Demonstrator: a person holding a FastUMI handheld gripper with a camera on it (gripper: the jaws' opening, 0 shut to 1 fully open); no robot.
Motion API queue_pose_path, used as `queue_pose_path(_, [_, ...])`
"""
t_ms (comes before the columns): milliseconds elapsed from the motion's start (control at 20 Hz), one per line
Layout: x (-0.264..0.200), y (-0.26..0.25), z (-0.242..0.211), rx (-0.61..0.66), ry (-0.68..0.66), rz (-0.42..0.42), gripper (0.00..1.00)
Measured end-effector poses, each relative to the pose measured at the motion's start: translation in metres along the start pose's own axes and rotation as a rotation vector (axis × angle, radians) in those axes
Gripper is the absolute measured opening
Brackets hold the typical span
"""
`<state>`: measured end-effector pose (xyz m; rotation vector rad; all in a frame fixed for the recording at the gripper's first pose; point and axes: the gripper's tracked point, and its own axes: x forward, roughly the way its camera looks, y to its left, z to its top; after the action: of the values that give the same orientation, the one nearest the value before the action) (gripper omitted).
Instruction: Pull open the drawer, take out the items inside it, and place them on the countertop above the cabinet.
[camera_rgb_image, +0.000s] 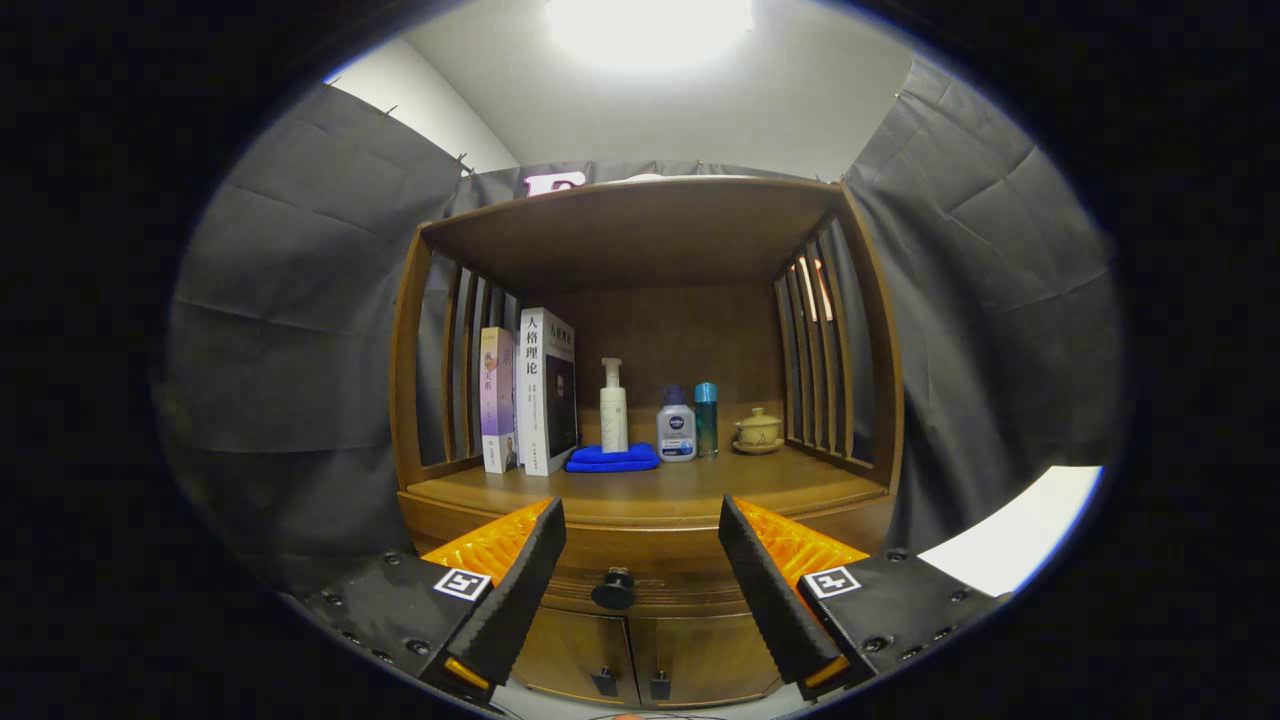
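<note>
Between the jaws: the round dark knob (613, 588) of the drawer (640, 570), a little way beyond them.
Jaws: the gripper (640, 545) has its jaws spread wide and holds nothing.
Drawer: shut, so the things inside are hidden.
Where it sits: just under the tabletop (650, 495), above two small doors (630, 655) of the cabinet (400, 400).
Step now: I think it is the reach for the knob, at the very start of the job.
How to do it well: go straight in so the knob stays in the middle of the gap.
Height: come in level with the knob, not above or under it.
Pinch: close one jaw on each side of the knob, and squeeze only when it is well inside.
Pull: draw straight back, slow and even, so the drawer does not twist or jam.
Watch out: the knob is small and round, so it may slip out of a weak pinch.
On the tabletop: two books (528, 392), a pump bottle (613, 405), a blue cloth (612, 459), a white bottle (676, 427), a teal bottle (706, 418) and a small pot (758, 431).
Free spot: the front of the tabletop looks bare, a good place for what comes out.
</note>
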<state>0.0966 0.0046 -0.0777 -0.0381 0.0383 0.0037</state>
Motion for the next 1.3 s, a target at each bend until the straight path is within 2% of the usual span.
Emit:
queue_pose_path(500, [0.049,0.019,-0.072,0.015,0.119,0.022,0.98])
queue_pose_path(800, [0.072,0.021,-0.128,0.007,0.241,0.016,0.88])
queue_pose_path(950, [0.079,0.023,-0.146,0.016,0.289,0.035,0.87])
queue_pose_path(1200, [0.082,0.02,-0.141,-0.006,0.248,0.022,0.67])
queue_pose_path(1250, [0.084,0.023,-0.14,-0.004,0.242,0.04,0.67])
queue_pose_path(1300, [0.082,0.027,-0.139,-0.004,0.249,0.041,0.58])
